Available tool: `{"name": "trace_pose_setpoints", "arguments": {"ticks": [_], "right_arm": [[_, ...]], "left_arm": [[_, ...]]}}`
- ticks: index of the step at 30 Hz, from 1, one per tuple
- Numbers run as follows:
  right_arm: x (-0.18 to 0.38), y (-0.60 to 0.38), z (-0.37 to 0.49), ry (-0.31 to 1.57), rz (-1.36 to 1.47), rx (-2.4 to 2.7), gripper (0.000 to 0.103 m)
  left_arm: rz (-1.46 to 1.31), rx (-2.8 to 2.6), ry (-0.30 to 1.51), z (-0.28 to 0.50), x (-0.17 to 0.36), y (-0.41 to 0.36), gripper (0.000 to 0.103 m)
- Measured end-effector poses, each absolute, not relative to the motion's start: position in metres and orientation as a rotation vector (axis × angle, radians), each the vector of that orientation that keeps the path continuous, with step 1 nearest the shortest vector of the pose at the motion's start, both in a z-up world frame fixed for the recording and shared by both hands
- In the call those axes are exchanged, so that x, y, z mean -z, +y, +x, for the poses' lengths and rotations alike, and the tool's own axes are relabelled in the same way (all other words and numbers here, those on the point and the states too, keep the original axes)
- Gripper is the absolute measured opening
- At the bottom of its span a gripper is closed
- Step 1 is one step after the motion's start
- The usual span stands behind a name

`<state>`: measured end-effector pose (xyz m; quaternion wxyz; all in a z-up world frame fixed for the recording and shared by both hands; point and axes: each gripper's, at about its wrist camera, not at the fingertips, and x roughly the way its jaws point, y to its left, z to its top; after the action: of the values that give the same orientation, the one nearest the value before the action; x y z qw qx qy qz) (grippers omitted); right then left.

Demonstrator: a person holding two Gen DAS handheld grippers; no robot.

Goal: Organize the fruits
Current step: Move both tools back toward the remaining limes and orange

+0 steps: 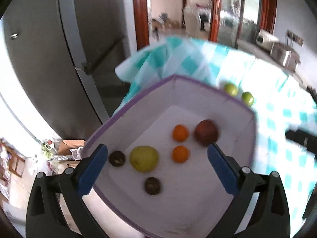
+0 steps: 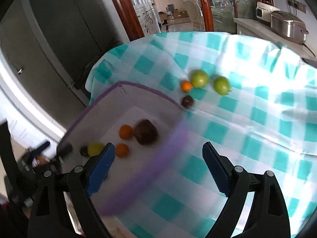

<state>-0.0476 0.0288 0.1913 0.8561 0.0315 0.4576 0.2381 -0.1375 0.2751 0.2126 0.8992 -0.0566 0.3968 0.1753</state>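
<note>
Bench (image 2: 247,119) under teal-checked cloth, carrying 1 white bin (image 1: 198,91) with purple rim at its near-left edge. In the bin: 1 dark red fruit (image 1: 206,132), 1 yellow-green fruit (image 1: 144,158), 2 oranges (image 1: 180,132), 2 small dark fruits (image 1: 117,158). Loose on the cloth beyond the bin: 2 green fruits (image 2: 199,78), 1 orange (image 2: 186,86), 1 dark fruit (image 2: 187,101). Left hand-held gripper (image 1: 156,165) above the bin, spread, holding nothing; right hand-held gripper (image 2: 158,167) over the rim, likewise spread and holding nothing. Step judged: mid-sorting, reaching for the next piece. Next move calls for carrying the right hand-held gripper forward to the loose cluster.
</note>
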Motion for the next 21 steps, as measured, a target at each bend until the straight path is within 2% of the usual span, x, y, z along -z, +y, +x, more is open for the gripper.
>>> {"name": "trace_pose_setpoints", "arguments": {"ticks": [5,11,15,21], "right_arm": [[-0.201,-0.066,-0.066,0.944,0.075,-0.508,0.087],[-0.175,-0.162,-0.066,0.996,0.128,-0.459,0.087],[-0.161,-0.205,-0.068,1.018,0.189,-0.432,0.087],[-0.133,-0.24,-0.061,1.062,0.256,-0.388,0.087]], "left_arm": [[-0.191,-0.283,0.716,-0.153,-0.228,0.167,0.101],[-0.08,-0.141,0.815,-0.145,-0.203,0.044,0.101],[-0.008,-0.089,0.878,-0.134,-0.19,-0.004,0.101],[0.029,-0.087,0.923,-0.088,-0.174,-0.026,0.101]]}}
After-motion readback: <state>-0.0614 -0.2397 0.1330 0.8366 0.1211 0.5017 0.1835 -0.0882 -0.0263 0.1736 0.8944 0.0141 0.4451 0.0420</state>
